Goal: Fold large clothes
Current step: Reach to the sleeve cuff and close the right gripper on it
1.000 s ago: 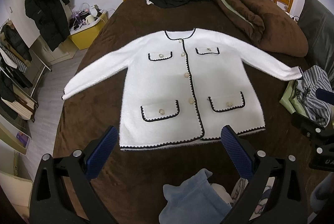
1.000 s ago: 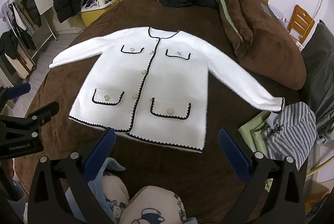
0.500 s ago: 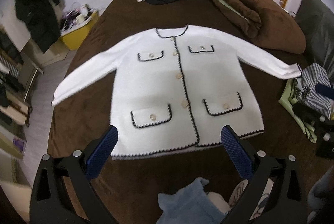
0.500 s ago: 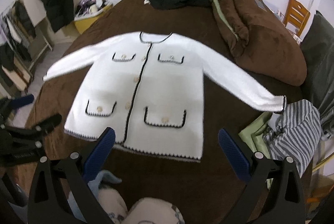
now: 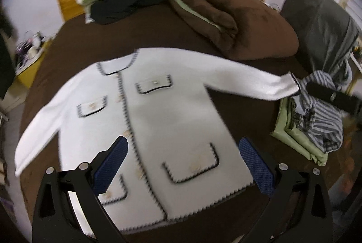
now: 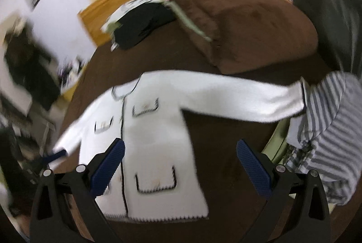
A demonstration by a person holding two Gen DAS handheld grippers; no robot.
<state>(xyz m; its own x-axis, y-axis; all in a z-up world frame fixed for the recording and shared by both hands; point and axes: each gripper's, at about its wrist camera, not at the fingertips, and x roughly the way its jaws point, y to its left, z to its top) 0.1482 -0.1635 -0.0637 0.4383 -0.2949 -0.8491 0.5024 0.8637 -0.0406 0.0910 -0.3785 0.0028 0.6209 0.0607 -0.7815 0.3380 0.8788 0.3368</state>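
Note:
A white fuzzy cardigan (image 5: pixel 172 111) with black trim, pockets and pale buttons lies flat and face up on the brown bed, sleeves spread wide. It also shows in the right wrist view (image 6: pixel 156 129). My left gripper (image 5: pixel 183 166) is open and empty, hovering over the cardigan's lower half. My right gripper (image 6: pixel 181 166) is open and empty, over the cardigan's right hem and the bare bedspread beside it. The right sleeve's cuff (image 5: pixel 291 84) reaches a pile of striped cloth. Both views are motion-blurred.
A rolled brown blanket (image 5: pixel 226 16) lies at the back right of the bed. A black garment and a pillow (image 5: pixel 122 3) sit by the wooden headboard. Striped and green clothes (image 5: pixel 316 125) are piled at the right edge. A yellow nightstand (image 5: pixel 27 66) stands left.
Both grippers have moved forward and down over the cardigan, swinging right. The cardigan has not moved. Both grippers stay open.

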